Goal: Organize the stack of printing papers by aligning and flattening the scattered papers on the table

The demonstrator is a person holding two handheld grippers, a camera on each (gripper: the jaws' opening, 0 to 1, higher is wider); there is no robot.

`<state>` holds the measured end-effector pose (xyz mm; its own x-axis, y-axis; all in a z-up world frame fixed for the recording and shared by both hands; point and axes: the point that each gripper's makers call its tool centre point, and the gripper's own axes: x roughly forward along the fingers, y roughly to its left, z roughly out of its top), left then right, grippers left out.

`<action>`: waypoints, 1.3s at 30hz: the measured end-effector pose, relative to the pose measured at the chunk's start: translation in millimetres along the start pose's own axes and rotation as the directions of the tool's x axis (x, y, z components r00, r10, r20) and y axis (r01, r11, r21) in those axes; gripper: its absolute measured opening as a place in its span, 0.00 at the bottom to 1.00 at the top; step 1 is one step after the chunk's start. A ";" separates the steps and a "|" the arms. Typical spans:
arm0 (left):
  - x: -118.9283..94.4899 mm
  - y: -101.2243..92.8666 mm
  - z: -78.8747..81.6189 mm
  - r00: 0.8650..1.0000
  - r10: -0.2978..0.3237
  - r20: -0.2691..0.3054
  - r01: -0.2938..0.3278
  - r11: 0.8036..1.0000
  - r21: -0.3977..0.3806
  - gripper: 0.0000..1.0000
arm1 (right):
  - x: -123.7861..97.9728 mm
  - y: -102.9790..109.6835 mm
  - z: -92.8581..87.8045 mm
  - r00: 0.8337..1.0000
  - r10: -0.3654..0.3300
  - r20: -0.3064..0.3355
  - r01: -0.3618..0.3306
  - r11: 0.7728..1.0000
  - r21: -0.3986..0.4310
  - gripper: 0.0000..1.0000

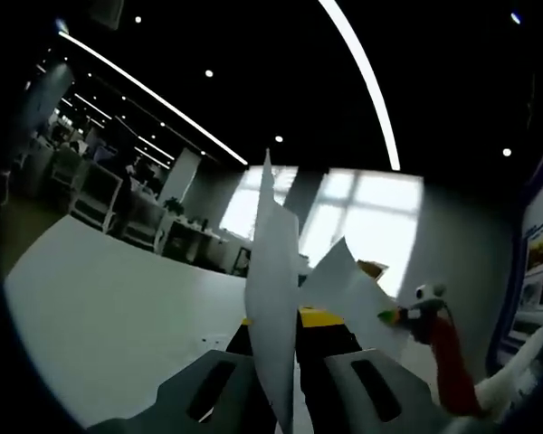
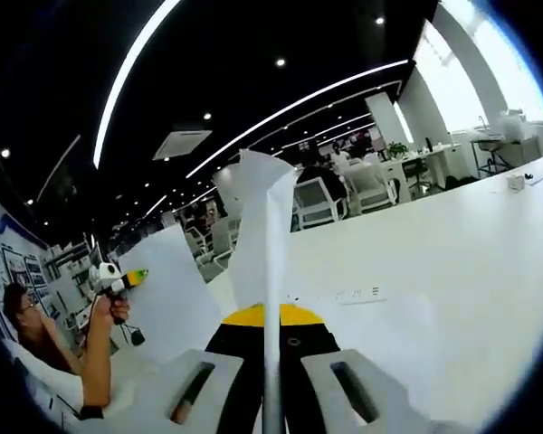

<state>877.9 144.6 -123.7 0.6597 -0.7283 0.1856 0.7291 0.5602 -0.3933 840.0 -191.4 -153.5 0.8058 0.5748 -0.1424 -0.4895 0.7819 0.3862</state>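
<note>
Both grippers' grey fingers [image 1: 226, 384] [image 2: 339, 384] clenched thin white paper sheets [image 1: 273, 298] [image 2: 264, 271] upright above the white counter [image 1: 109, 307] [image 2: 452, 271], likely mid-alignment; tapping edges level seemed next.

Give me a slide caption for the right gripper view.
Right gripper shut on upright paper sheets above a white table.

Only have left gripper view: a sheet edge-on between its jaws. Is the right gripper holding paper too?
Observer: Yes. In right gripper view the right gripper is shut on a white sheet, held upright and edge-on to the camera.
Operator: Any paper still flat on the table?
Observer: One, it seems: a pale sheet with faint print lies flat on the white table, just beyond the jaws and to their right in the picture.
</note>
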 end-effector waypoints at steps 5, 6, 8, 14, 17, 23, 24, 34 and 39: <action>0.6 2.8 -0.8 1.000 0.011 0.004 -0.010 1.000 -0.017 0.06 | 3.4 7.2 1.2 1.000 0.025 0.005 -0.025 1.000 0.000 0.00; 0.7 2.5 -0.7 1.000 0.011 0.005 -0.011 1.000 -0.017 0.06 | 3.6 8.3 1.5 1.000 0.027 0.006 -0.027 1.000 -0.002 0.00; 0.4 1.1 0.1 1.000 0.010 0.006 -0.010 1.000 -0.018 0.06 | 3.8 12.1 3.3 0.999 0.035 0.017 -0.035 0.999 -0.005 0.00; 0.2 1.3 0.1 1.000 0.001 0.012 0.000 0.999 -0.051 0.06 | 4.5 19.7 10.3 0.996 0.079 0.040 -0.079 0.997 -0.001 0.00; -0.6 3.7 0.4 1.000 0.009 0.014 -0.008 0.998 -0.068 0.06 | 5.2 24.1 11.3 0.995 0.093 0.047 -0.093 0.996 -0.001 0.00; 0.2 2.8 1.2 1.000 -0.002 0.017 0.004 0.997 -0.082 0.06 | 8.2 31.9 14.8 0.991 0.117 0.062 -0.117 0.993 -0.006 0.00; 0.7 2.4 1.8 1.000 -0.005 0.019 0.007 0.996 -0.085 0.06 | 8.7 34.0 14.7 0.991 0.122 0.063 -0.122 0.993 -0.007 0.00; 1.6 6.9 1.2 1.000 -0.004 0.021 0.006 0.994 -0.106 0.06 | 11.2 45.6 12.3 0.986 0.150 0.075 -0.150 0.989 -0.007 0.00; 2.6 6.6 -2.0 1.000 -0.002 0.015 0.003 0.994 -0.109 0.06 | 14.7 48.4 11.7 0.983 0.163 0.081 -0.164 0.986 0.001 0.00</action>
<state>884.1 145.6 -127.6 0.6612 -0.7231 0.1998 0.7070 0.5115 -0.4885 832.1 -148.0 -126.2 0.7393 0.6734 -0.0032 -0.6146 0.6767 0.4055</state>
